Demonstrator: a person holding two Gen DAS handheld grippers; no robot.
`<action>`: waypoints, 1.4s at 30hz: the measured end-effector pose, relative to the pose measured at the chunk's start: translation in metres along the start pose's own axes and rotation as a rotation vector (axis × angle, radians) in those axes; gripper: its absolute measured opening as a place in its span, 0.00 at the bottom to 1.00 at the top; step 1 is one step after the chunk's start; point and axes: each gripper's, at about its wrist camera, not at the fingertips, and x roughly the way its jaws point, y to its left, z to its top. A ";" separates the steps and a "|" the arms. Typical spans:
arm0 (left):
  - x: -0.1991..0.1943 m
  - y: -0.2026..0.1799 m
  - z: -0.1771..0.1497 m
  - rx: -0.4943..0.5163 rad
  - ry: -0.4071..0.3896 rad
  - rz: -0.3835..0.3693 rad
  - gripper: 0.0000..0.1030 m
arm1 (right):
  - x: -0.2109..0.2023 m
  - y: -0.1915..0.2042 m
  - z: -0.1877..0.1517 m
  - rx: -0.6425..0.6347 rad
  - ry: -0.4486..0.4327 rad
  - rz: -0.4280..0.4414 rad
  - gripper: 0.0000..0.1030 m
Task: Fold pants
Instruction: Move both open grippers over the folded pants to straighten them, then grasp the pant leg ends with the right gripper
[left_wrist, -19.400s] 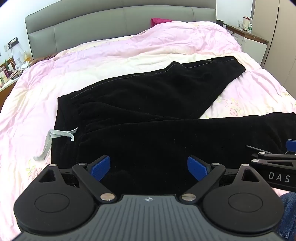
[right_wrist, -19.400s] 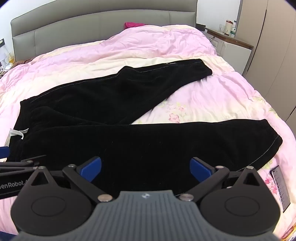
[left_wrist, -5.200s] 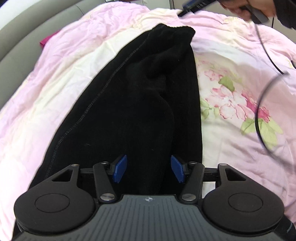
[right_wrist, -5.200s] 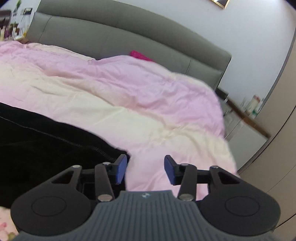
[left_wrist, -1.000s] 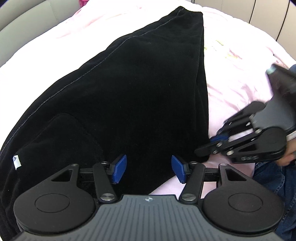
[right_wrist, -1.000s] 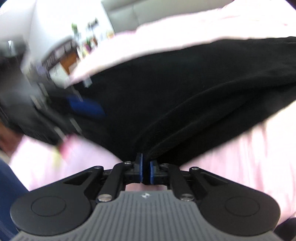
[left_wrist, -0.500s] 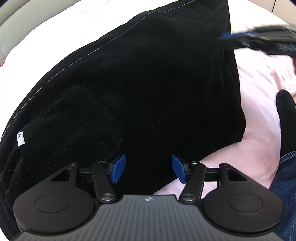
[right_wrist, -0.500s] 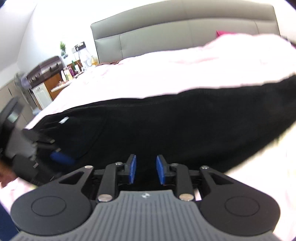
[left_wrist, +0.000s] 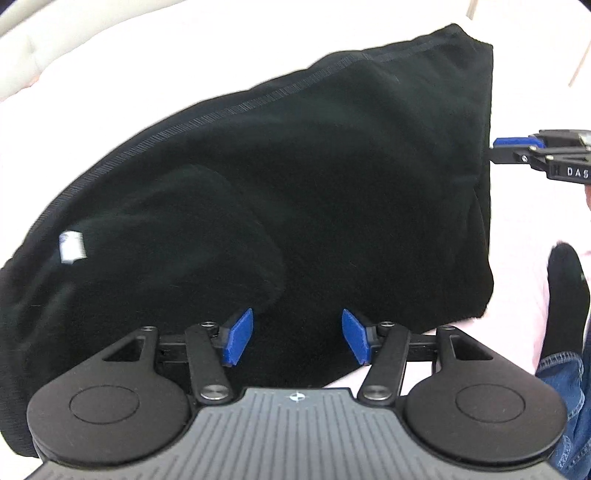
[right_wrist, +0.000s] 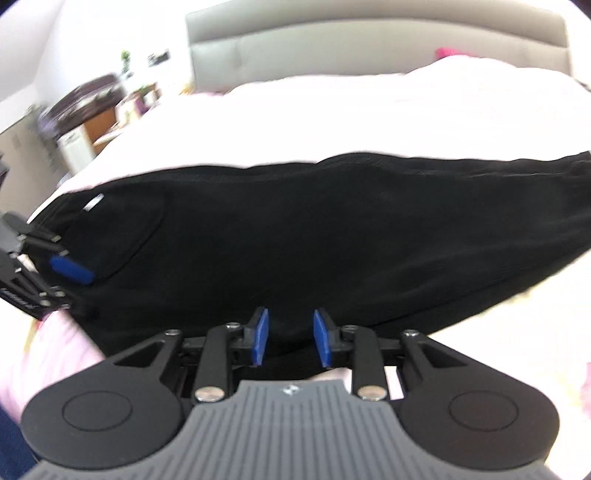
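— Where are the pants lying for you?

— Your black pants (left_wrist: 303, 177) are lying folded lengthwise on the pink duvet (right_wrist: 369, 118), stretching across the bed. Going from the left of your left wrist view, a small white label (left_wrist: 72, 251) is showing on the fabric near the waist end, beside a rounded patch pocket (left_wrist: 207, 240), and a stitched seam (left_wrist: 258, 99) is running along the far edge toward the narrow leg end.

— And my left tool?

— Your left tool (left_wrist: 297, 341) is hovering over the near edge of the pants with its blue pads (left_wrist: 238, 341) standing well apart, gripping nothing.

— What is sitting to the right of that?

— Your right tool (left_wrist: 511, 144) is reaching in from the right edge of that view, its tip just at the leg end of the pants. Below it, your foot in a black sock (left_wrist: 565, 291) is resting on the duvet, with the blue jeans hem (left_wrist: 569, 373) beside it.

— How is the right tool standing?

— In its own view, your right tool (right_wrist: 290, 339) is sitting low at the near edge of the pants (right_wrist: 314, 236), its pads (right_wrist: 260, 338) parted with a moderate gap, closing on nothing. The left tool (right_wrist: 55, 273) is showing at the far left of that view, by the pocket end. Behind the bed, the grey headboard (right_wrist: 369, 44) is standing against the wall, and the furniture to its left is too blurred to name.
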 end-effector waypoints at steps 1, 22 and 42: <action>-0.008 0.006 0.000 -0.013 -0.014 0.022 0.65 | -0.001 -0.002 0.001 0.011 -0.019 -0.016 0.25; -0.010 0.005 0.048 -0.299 -0.255 -0.002 0.80 | -0.055 -0.134 0.043 0.090 -0.075 -0.373 0.43; 0.159 -0.256 0.281 -0.052 -0.244 -0.173 0.79 | -0.055 -0.337 0.060 0.467 -0.126 -0.348 0.59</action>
